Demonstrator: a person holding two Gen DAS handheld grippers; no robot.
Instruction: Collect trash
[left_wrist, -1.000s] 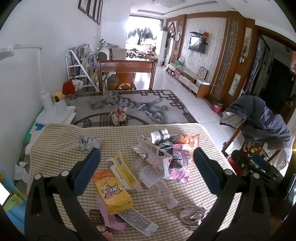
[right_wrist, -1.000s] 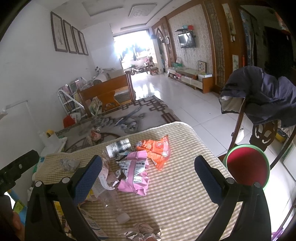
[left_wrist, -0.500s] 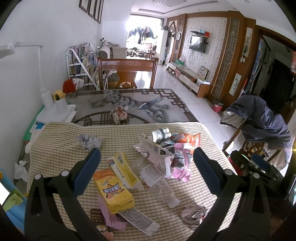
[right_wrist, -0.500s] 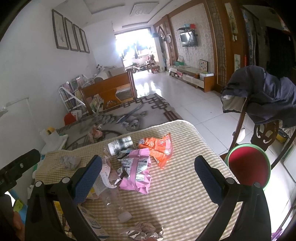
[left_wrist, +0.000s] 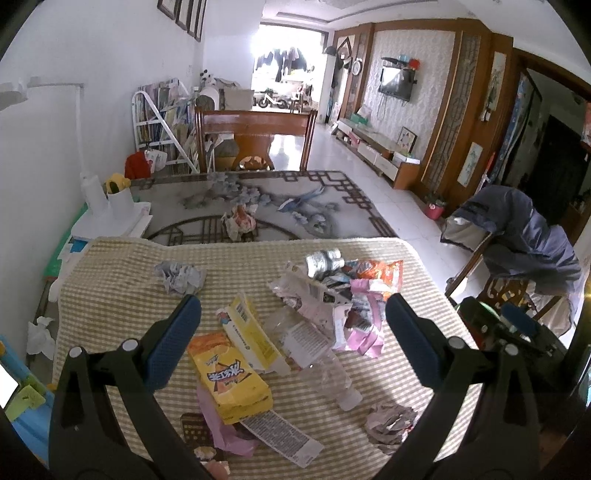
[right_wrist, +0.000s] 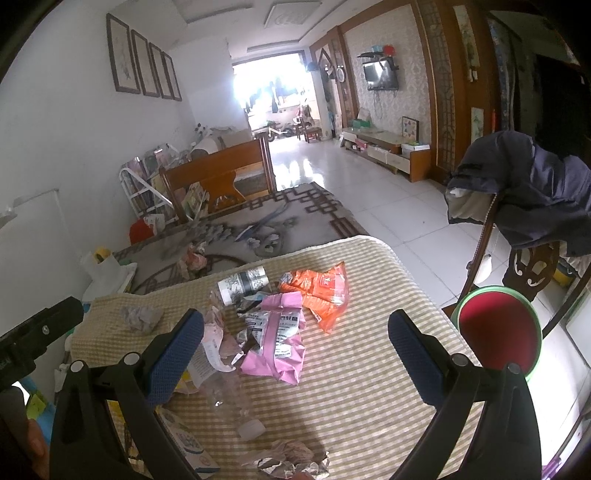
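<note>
Trash lies on a checked tablecloth: a yellow snack packet, a yellow-white box, a clear plastic bottle, a pink wrapper, an orange packet, a small labelled bottle, and crumpled paper. My left gripper is open and empty, held above the bottle and box. My right gripper is open and empty above the pink wrapper. A red bin with a green rim stands beside the table at the right.
A chair draped with a dark jacket stands right of the table. A white lamp base and cup sit at the table's far left. A crumpled wrapper lies on the patterned surface beyond. More crumpled foil lies near the front edge.
Both grippers have shifted slightly, so the trash pile sits a little higher in the left view and lower in the right view. Both stay open and empty.
</note>
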